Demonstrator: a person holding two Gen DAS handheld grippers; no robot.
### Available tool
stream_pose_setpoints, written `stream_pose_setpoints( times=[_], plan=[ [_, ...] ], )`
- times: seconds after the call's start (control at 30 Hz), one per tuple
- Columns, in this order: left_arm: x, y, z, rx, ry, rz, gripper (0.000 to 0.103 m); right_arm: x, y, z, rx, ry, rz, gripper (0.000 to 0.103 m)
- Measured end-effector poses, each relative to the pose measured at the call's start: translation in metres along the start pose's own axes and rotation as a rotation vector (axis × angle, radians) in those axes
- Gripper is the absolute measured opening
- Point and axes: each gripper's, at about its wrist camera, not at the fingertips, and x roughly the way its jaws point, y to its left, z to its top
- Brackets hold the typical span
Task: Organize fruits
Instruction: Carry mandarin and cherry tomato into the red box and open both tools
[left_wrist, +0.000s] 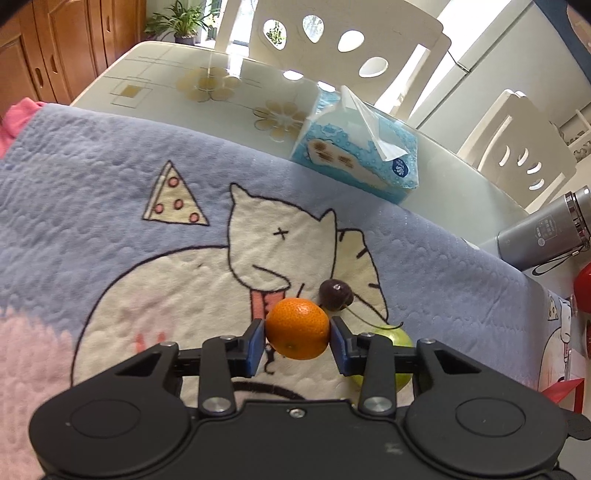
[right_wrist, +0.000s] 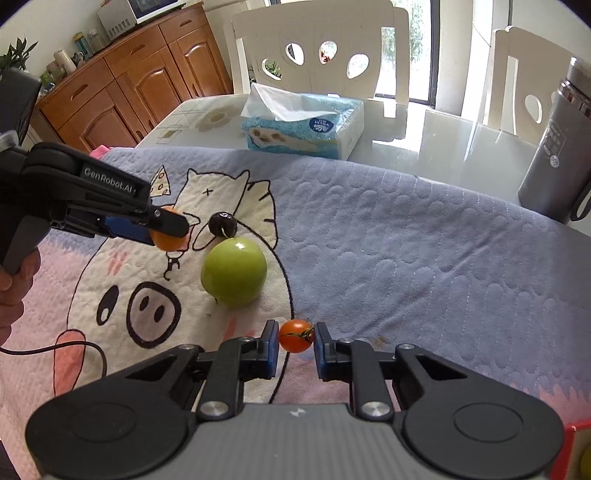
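My left gripper (left_wrist: 297, 334) is shut on a small orange (left_wrist: 297, 328) and holds it just above the cartoon blanket (left_wrist: 110, 229). A dark cherry (left_wrist: 335, 294) lies just beyond it, and a green apple (left_wrist: 400, 341) sits to its right, partly hidden by the finger. In the right wrist view the left gripper (right_wrist: 168, 230) holds the orange (right_wrist: 166, 240) left of the cherry (right_wrist: 222, 224) and apple (right_wrist: 233, 272). My right gripper (right_wrist: 295, 341) is shut on a cherry tomato (right_wrist: 295, 335) low over the blanket (right_wrist: 406, 251).
A blue tissue box (left_wrist: 356, 147) (right_wrist: 303, 125) stands on the glass table (right_wrist: 424, 140) beyond the blanket. A grey thermos (right_wrist: 554, 147) (left_wrist: 546, 230) stands at the right. White chairs ring the table's far side. Something red (left_wrist: 581, 288) sits at the right edge.
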Motion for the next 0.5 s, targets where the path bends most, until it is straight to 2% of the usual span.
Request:
stream_pose_setpoints(
  times=[0.27, 0.5],
  plan=[
    [-0.020, -0.014, -0.011, 0.041, -0.032, 0.042, 0.044, -0.028, -0.005, -0.008, 0.040, -0.048, -0.010, 0.021],
    [-0.040, -0.039, -0.022, 0.096, -0.060, 0.034, 0.044, -0.063, -0.025, -0.025, 0.125, -0.110, -0.029, 0.022]
  ],
)
